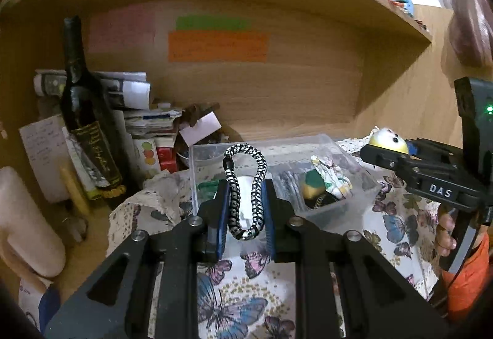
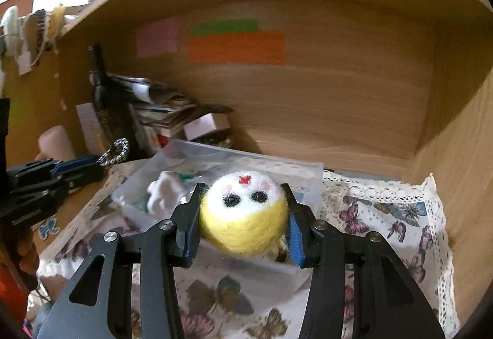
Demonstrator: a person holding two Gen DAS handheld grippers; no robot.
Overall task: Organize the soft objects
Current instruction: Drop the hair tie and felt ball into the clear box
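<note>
Left gripper (image 1: 245, 209) clamped on a black-and-white braided cord (image 1: 246, 191), its loop standing up between the blue pads, held over the near wall of a clear bin (image 1: 348, 160). Right gripper (image 2: 243, 222) closed on a yellow-and-white felt ball (image 2: 243, 212) with two black bead eyes and a red mark, held above the near edge of the same bin. Inside the bin, a white soft toy (image 2: 161, 192) on the left and a green-and-white fabric bundle (image 1: 326, 181) on the right. Bin resting on a butterfly cloth (image 2: 394, 215) with a lace edge, inside a wooden alcove (image 1: 277, 92) under a shelf board. Open room over the cloth to the right of the bin, up to the alcove's right wall; left side crowded by a dark bottle (image 1: 83, 120), a stack of papers (image 1: 135, 92) and a pale cylinder (image 1: 24, 222). "DAS" readable in white on the right gripper's body, seen from the left wrist. Gold script on the bottle label, not legible. Pink, green and orange notes (image 1: 217, 46) on the back wall, writing too blurred to read
</note>
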